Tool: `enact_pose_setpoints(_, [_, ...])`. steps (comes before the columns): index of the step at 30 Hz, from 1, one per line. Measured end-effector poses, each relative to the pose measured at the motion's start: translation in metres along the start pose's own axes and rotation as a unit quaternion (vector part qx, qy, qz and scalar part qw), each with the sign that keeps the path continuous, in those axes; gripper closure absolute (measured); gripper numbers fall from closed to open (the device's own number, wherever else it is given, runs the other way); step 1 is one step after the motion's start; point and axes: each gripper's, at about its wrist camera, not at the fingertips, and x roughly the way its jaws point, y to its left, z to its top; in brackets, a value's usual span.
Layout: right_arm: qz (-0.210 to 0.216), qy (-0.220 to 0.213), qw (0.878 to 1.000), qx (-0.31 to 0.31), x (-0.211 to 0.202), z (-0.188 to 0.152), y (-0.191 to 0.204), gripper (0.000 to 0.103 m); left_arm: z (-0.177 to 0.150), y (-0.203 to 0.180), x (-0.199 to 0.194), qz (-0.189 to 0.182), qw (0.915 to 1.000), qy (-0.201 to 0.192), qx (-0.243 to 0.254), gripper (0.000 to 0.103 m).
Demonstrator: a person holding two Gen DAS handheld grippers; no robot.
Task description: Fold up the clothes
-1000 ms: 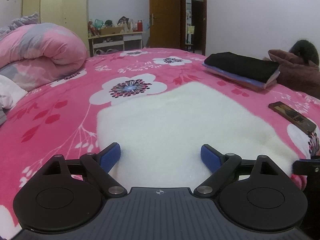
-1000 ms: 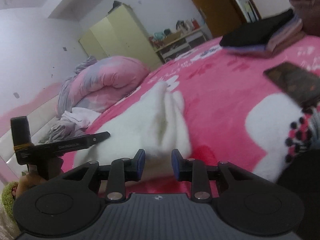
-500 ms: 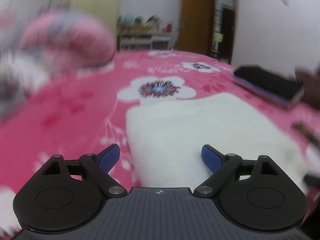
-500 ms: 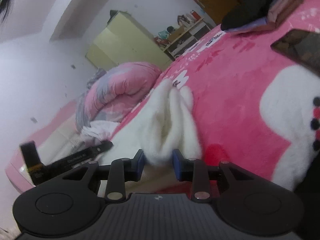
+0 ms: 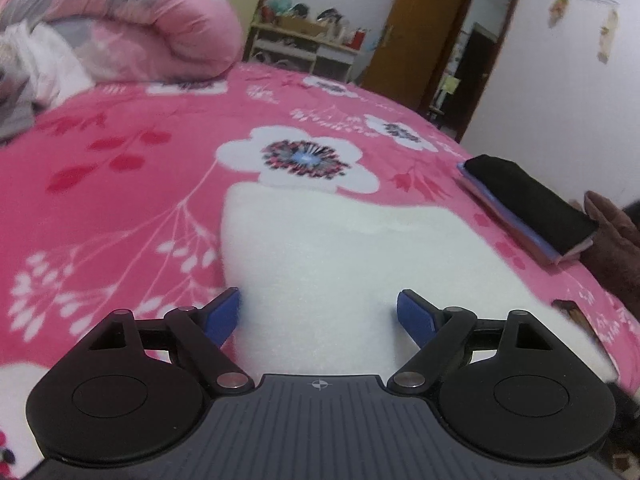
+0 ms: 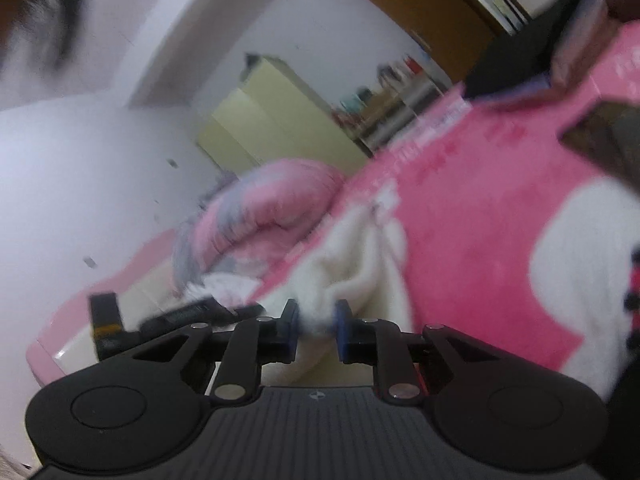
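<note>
Two grippers work a white fleece garment (image 5: 360,264) spread across the frame's lower middle on the pink bedspread (image 5: 120,184). Left gripper (image 5: 318,314) is spread wide, closing slightly. Right gripper (image 6: 316,322) has just closed, pinching its bunched edge.

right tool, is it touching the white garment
Touching. The right wrist view shows the right tool with both pads pressed on a bunched fold of the white garment; its jaws have just been closing.

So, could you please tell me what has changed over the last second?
The right gripper has just been closing its jaws, pinching a bunched edge of the fluffy white garment. The left gripper narrowed slightly but stays wide open over it. The garment remains on the pink floral blanket.
</note>
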Motion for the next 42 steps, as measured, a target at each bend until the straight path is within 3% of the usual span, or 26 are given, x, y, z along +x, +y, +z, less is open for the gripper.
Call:
enact_pose_setpoints(3, [-0.011, -0.004, 1.000, -0.028, -0.002, 0.002, 0.005, 0.084, -0.004, -0.008, 0.001, 0.009, 0.9996, -0.004, 0.028, 0.018])
enact_pose_setpoints(6, [-0.024, 0.026, 0.999, 0.025, 0.006, -0.010, -0.019, 0.084, -0.008, -0.009, 0.003, 0.015, 0.9992, -0.006, 0.038, 0.018])
enact_pose_setpoints(9, [-0.019, 0.022, 0.999, 0.043, 0.002, -0.010, -0.019, 0.084, -0.007, -0.013, 0.003, 0.017, 0.9986, -0.004, 0.049, 0.017])
enact_pose_setpoints(11, [-0.020, 0.015, 1.000, 0.017, 0.000, -0.007, -0.009, 0.084, -0.008, -0.013, 0.005, 0.015, 0.9984, -0.004, 0.055, 0.015])
enact_pose_setpoints(14, [-0.057, 0.046, 0.997, -0.005, 0.013, -0.019, -0.015, 0.085, -0.012, -0.012, 0.004, 0.013, 0.9976, -0.006, 0.068, 0.014])
enact_pose_setpoints(16, [-0.061, 0.048, 0.997, -0.005, 0.015, -0.023, -0.018, 0.085, -0.012, -0.012, -0.005, 0.017, 0.9962, -0.019, 0.083, 0.018])
enact_pose_setpoints(20, [-0.069, 0.049, 0.996, -0.027, 0.015, -0.022, -0.012, 0.084, -0.021, -0.027, -0.044, 0.014, 0.9820, -0.114, 0.150, 0.016])
enact_pose_setpoints(22, [-0.077, 0.055, 0.995, -0.039, 0.013, -0.023, -0.009, 0.083, -0.037, -0.041, -0.041, 0.011, 0.9742, -0.105, 0.200, 0.015])
enact_pose_setpoints(24, [-0.091, 0.060, 0.993, -0.049, 0.013, -0.020, -0.004, 0.079, -0.052, -0.055, -0.039, 0.008, 0.9638, -0.096, 0.249, 0.016])
enact_pose_setpoints(25, [-0.106, 0.061, 0.991, -0.063, 0.013, -0.019, 0.001, 0.071, -0.060, -0.062, -0.038, 0.007, 0.9582, -0.092, 0.271, 0.018])
enact_pose_setpoints(26, [-0.121, 0.063, 0.988, -0.076, 0.012, -0.018, 0.006, 0.054, -0.066, -0.062, -0.037, 0.011, 0.9595, -0.098, 0.264, 0.018])
enact_pose_setpoints(27, [-0.142, 0.064, 0.983, -0.094, 0.011, -0.018, 0.011, 0.051, -0.071, -0.063, -0.036, 0.014, 0.9606, -0.105, 0.257, 0.018])
enact_pose_setpoints(30, [-0.171, 0.075, 0.973, -0.137, 0.003, -0.014, 0.028, 0.048, -0.076, -0.062, -0.034, 0.015, 0.9638, -0.115, 0.240, 0.017])
enact_pose_setpoints(33, [-0.190, 0.041, 0.961, -0.197, -0.006, 0.000, 0.058, 0.047, -0.077, -0.061, -0.034, 0.014, 0.9640, -0.122, 0.236, 0.017])
enact_pose_setpoints(35, [-0.200, 0.017, 0.951, -0.236, -0.012, 0.009, 0.077, 0.049, -0.079, -0.061, -0.035, 0.013, 0.9635, -0.127, 0.235, 0.017])
enact_pose_setpoints(37, [-0.168, -0.004, 0.950, -0.262, -0.006, 0.012, 0.095, 0.058, -0.077, -0.059, -0.034, 0.011, 0.9638, -0.129, 0.233, 0.017])
enact_pose_setpoints(40, [-0.154, -0.001, 0.945, -0.288, 0.019, 0.007, 0.107, 0.078, -0.077, -0.057, -0.033, 0.010, 0.9632, -0.132, 0.234, 0.017])
enact_pose_setpoints(42, [-0.166, 0.027, 0.941, -0.293, 0.040, -0.005, 0.092, 0.084, -0.078, -0.057, -0.032, 0.007, 0.9629, -0.134, 0.234, 0.017])
